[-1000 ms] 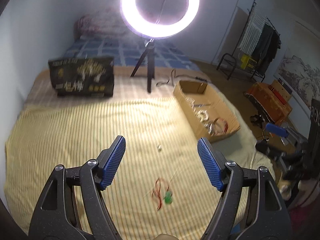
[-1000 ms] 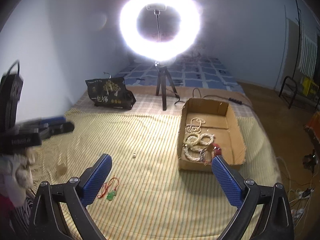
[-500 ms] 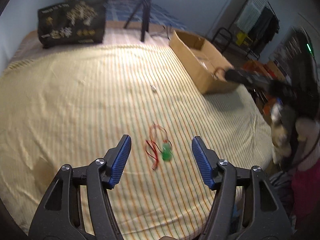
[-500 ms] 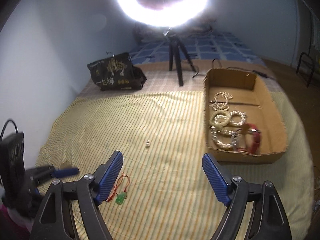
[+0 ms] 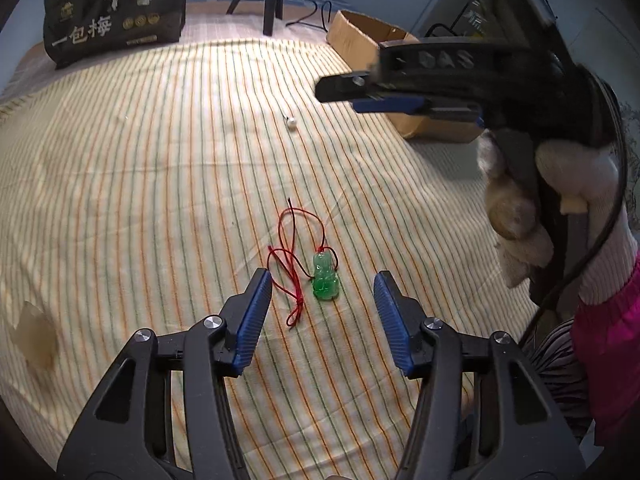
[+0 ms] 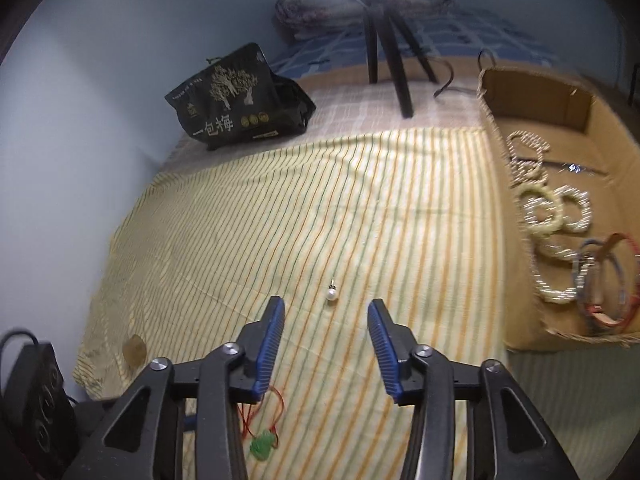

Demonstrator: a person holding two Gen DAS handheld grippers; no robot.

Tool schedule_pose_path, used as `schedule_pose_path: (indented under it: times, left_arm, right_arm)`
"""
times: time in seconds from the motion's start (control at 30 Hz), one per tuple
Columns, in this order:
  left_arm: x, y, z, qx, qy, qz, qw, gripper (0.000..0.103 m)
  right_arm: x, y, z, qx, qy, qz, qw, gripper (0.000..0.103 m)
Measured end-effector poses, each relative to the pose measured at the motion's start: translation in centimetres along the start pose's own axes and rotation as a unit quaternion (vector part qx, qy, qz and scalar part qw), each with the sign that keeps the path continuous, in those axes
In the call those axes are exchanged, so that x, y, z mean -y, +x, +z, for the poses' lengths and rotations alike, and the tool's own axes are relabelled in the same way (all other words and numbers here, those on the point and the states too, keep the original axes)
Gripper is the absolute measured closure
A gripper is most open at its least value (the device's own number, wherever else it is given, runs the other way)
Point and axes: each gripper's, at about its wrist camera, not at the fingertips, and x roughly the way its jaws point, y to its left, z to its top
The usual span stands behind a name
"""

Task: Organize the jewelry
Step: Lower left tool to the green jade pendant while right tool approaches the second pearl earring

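A: Where's the jewelry?
B: The green pendant (image 5: 326, 282) lies on the bed (image 5: 160, 160), ahead of the left gripper (image 5: 323, 312); the pearl (image 6: 331, 295) ahead of the right gripper (image 6: 326, 336).
A: Gripped?
B: No, both closing on nothing. Next: lower, pinch, carry to the cardboard box (image 6: 532, 92).

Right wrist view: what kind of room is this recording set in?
Most likely a bedroom: the striped sheet covers a bed against a wall, with a checked blue blanket behind. The tripod and cardboard box of bracelets suggest a staged setup.

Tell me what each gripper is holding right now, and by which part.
Nothing is held. The left gripper is closing around the green pendant without touching it; the right gripper is closing empty, short of the pearl.
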Motion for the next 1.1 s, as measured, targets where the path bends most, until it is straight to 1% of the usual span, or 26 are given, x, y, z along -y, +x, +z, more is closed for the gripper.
schedule_pose_path:
  times: [0.27, 0.4, 0.5, 0.6, 0.77, 0.87, 1.03, 1.1]
  left_arm:
    - [0.3, 0.7, 0.0, -0.003, 0.007, -0.003, 1.0, 0.052]
    - [0.3, 1.1, 0.0, -0.006, 0.007, -0.001, 1.0, 0.052]
    - [0.3, 1.5, -0.1, -0.009, 0.01, 0.001, 0.9999, 0.056]
    - [0.3, 1.7, -0.2, -0.011, 0.011, 0.001, 0.9999, 0.056]
    - [1.2, 2.5, -0.4, -0.013, 0.026, 0.011, 0.9995, 0.056]
    - [1.5, 2.8, -0.3, -0.015, 0.026, 0.013, 0.9995, 0.056]
    - [2.1, 3.6, -0.1, -0.015, 0.037, 0.034, 0.9986, 0.066]
    - [2.7, 4.0, -0.2, -0.011, 0.055, 0.053, 0.997, 0.076]
  right_arm:
    - [0.7, 3.1, 0.6, -0.021, 0.028, 0.021, 0.999, 0.068]
    - [0.4, 4.6, 0.7, -0.031, 0.02, 0.0, 0.999, 0.071]
    - [0.3, 5.2, 0.7, -0.033, 0.014, -0.009, 0.999, 0.073]
    - [-0.1, 5.4, 0.7, -0.034, 0.001, -0.018, 0.999, 0.074]
    - [-0.9, 5.9, 0.4, -0.039, -0.028, -0.039, 0.998, 0.076]
    - [-0.9, 6.0, 0.4, -0.039, -0.029, -0.042, 0.998, 0.077]
    - [-1.0, 6.3, 0.2, -0.04, -0.034, -0.048, 0.997, 0.079]
    - [-1.1, 6.3, 0.1, -0.04, -0.041, -0.053, 0.997, 0.08]
